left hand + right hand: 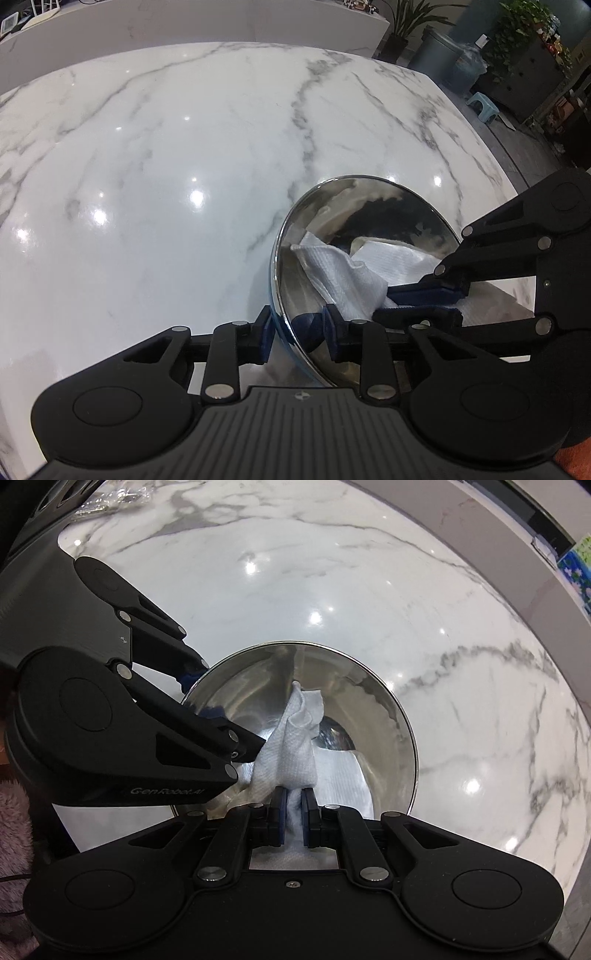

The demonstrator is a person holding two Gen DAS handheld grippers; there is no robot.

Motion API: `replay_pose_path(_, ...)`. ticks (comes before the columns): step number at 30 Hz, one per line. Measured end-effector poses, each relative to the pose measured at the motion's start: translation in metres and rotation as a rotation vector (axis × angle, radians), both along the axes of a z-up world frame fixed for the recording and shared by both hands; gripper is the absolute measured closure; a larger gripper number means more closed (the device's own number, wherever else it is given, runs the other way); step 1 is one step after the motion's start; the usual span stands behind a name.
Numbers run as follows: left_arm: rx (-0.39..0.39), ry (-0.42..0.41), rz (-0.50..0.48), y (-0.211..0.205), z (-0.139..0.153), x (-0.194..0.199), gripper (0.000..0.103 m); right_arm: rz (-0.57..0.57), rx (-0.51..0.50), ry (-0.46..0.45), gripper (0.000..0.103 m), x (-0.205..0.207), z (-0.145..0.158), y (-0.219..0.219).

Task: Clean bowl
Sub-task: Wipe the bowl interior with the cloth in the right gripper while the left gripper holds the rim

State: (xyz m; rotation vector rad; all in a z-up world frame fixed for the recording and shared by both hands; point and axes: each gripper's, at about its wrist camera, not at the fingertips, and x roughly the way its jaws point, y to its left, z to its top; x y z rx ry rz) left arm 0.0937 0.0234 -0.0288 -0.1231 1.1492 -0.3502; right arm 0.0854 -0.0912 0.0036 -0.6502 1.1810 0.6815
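White marble with grey veins fills both views — a glossy bench (166, 166) with ceiling lights reflected as bright spots. Beyond its far edge in the left wrist view, up around 1 o'clock, are potted plants (524, 40), a grey bin (439, 51) and a small teal stool (482, 103) on the floor.

Stainless steel bowl (354, 229) sits on the bench, at about 4 o'clock in the left wrist view and dead centre in the right wrist one. It looks tipped up toward the cameras rather than sitting flat, though I can't be sure with the fisheye.

Left claw (298, 328) straddles the near rim of the bowl — one blue pad outside the wall, the other inside. The gap is narrow and the rim runs through it; whether the pads actually press the metal I can't tell.

Right claw (292, 810) is pinched tight on a white textured paper towel (295, 738), the bunched part squeezed between its blue pads. The rest of the towel stands up in a crumpled peak and spreads across the inside of the bowl, lying against the wall at the 5 o'clock side.

Only readable writing: "GenRobot.AI" printed in pale letters on the black body of the left claw, seen from the right wrist view. A bit of fuzzy pinkish fabric (14, 812) shows at 8 o'clock there.
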Motion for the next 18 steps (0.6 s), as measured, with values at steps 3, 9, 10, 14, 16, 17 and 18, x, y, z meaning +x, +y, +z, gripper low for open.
replay_pose_path(3, -0.006, -0.004, 0.013, 0.001, 0.001, 0.002, 0.083, -0.026, 0.018, 0.030, 0.095, 0.003, 0.002, -0.002)
replay_pose_path(9, 0.001, -0.012, 0.016, -0.001, 0.001, 0.002, 0.083, -0.107, 0.134, 0.166, 0.095, 0.013, 0.004, -0.009)
replay_pose_path(10, 0.001, -0.013, 0.016, -0.001, 0.001, 0.002, 0.083, -0.116, 0.144, 0.180, 0.095, 0.015, 0.004, -0.010)
replay_pose_path(14, 0.002, -0.018, 0.014, -0.001, 0.001, 0.001, 0.083, -0.091, 0.097, 0.183, 0.095, 0.017, 0.004, -0.009)
replay_pose_path(16, 0.003, -0.018, 0.012, -0.001, 0.001, 0.002, 0.083, -0.037, 0.020, 0.134, 0.096, 0.013, 0.004, -0.003)
replay_pose_path(17, 0.005, -0.018, 0.011, -0.002, 0.001, 0.002, 0.083, -0.005, -0.029, 0.096, 0.096, 0.011, 0.004, 0.001)
replay_pose_path(18, 0.006, -0.018, 0.011, -0.002, 0.001, 0.002, 0.083, 0.025, -0.076, 0.055, 0.096, 0.008, 0.004, 0.004)
